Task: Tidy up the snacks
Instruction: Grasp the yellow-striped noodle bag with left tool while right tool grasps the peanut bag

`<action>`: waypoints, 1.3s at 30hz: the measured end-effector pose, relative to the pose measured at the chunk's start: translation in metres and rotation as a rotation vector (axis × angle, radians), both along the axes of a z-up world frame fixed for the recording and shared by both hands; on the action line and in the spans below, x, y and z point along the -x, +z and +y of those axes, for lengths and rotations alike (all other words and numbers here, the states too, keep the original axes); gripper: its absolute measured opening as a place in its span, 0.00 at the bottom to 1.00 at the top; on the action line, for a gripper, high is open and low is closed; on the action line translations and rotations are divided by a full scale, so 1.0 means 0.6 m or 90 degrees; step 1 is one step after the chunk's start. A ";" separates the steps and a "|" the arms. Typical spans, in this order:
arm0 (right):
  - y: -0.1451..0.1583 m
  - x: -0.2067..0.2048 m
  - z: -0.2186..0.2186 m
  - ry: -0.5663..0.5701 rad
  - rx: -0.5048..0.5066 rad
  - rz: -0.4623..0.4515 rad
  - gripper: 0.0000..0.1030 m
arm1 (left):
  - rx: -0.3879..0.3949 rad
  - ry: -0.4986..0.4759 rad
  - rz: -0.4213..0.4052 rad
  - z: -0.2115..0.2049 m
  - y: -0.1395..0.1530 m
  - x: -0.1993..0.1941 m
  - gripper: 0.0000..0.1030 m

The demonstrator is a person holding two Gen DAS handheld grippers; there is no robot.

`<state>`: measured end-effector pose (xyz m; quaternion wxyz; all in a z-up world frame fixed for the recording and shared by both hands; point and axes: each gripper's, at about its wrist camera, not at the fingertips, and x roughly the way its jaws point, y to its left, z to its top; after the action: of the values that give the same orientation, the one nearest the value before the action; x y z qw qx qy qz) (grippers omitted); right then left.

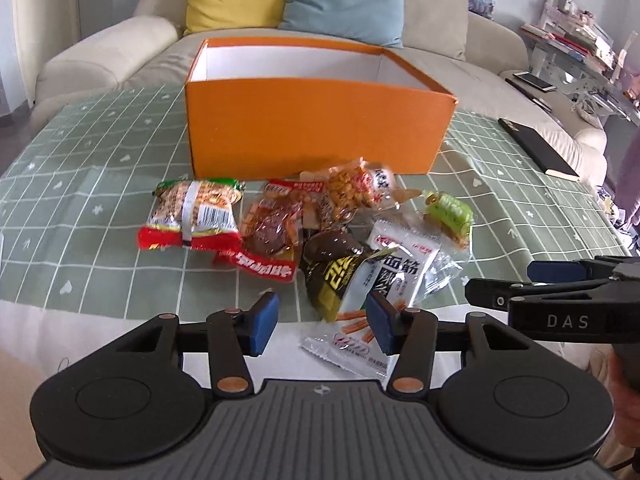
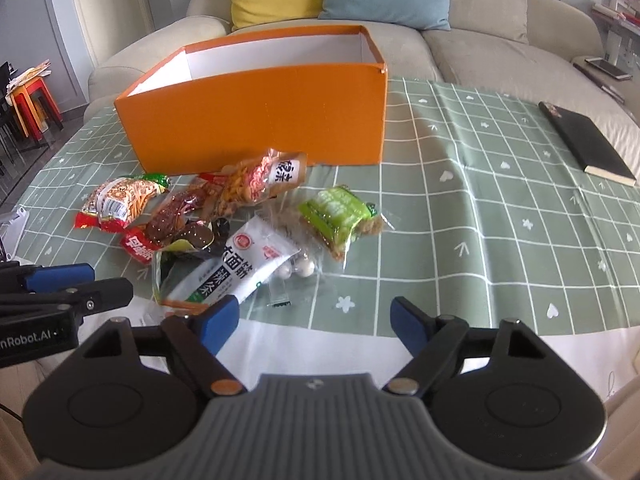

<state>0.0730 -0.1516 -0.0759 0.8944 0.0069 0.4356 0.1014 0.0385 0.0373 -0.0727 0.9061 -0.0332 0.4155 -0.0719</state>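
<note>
An open orange box [image 1: 312, 136] is seen standing on the counter [image 1: 80, 200], which is covered by a green checked cloth. From the left wrist view the box lies at 12 o'clock, with the snacks heaped just in front of its near wall.

In that heap a red-and-green packet [image 1: 192, 212] is set at the 9 o'clock end, well apart from a green packet [image 1: 448, 212] at the 3 o'clock end. Between them a dark red packet [image 1: 268, 232], a clear bag of yellow pieces [image 1: 352, 188], a black packet [image 1: 332, 272] and a white packet [image 1: 384, 280] are piled touching and overlapping one another. A clear sachet [image 1: 348, 352] is seen at 6 o'clock of the heap, at the cloth's edge.

The left hand-held gripper [image 1: 320, 322] is held wide apart with nothing between its blue pads; the white packet's lower end is seen between them, though contact cannot be told. The right hand-held gripper [image 2: 316, 320] is likewise spread wide and nothing is gripped; it is held over the near cloth edge, the white packet [image 2: 240, 268] lying at its 11 o'clock.

A black notebook [image 2: 584, 144] is seen at 2 o'clock on the cloth, well apart from the snacks.
</note>
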 end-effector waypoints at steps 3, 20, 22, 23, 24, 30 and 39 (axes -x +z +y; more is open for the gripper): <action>-0.004 -0.003 0.003 0.005 -0.012 0.006 0.71 | -0.013 0.004 -0.002 -0.003 -0.004 -0.002 0.58; 0.009 -0.037 0.067 0.062 -0.043 -0.028 0.57 | -0.066 0.098 -0.046 0.060 0.018 -0.055 0.67; 0.012 -0.051 0.073 0.064 -0.041 -0.035 0.57 | -0.069 0.100 -0.043 0.069 0.020 -0.069 0.67; 0.013 -0.058 0.076 0.065 -0.040 -0.037 0.57 | -0.073 0.101 -0.041 0.073 0.019 -0.076 0.68; 0.014 -0.066 0.078 0.066 -0.042 -0.037 0.57 | -0.077 0.102 -0.039 0.076 0.019 -0.083 0.68; 0.003 -0.118 0.086 0.054 -0.064 -0.011 0.57 | -0.108 0.101 -0.035 0.084 0.005 -0.119 0.71; -0.032 -0.180 0.081 -0.004 -0.092 0.047 0.62 | -0.126 0.102 -0.009 0.092 -0.026 -0.159 0.72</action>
<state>0.1809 -0.1032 -0.0953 0.8752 0.0767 0.4597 0.1297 0.1341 0.0923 -0.0884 0.9109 0.0239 0.4099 0.0415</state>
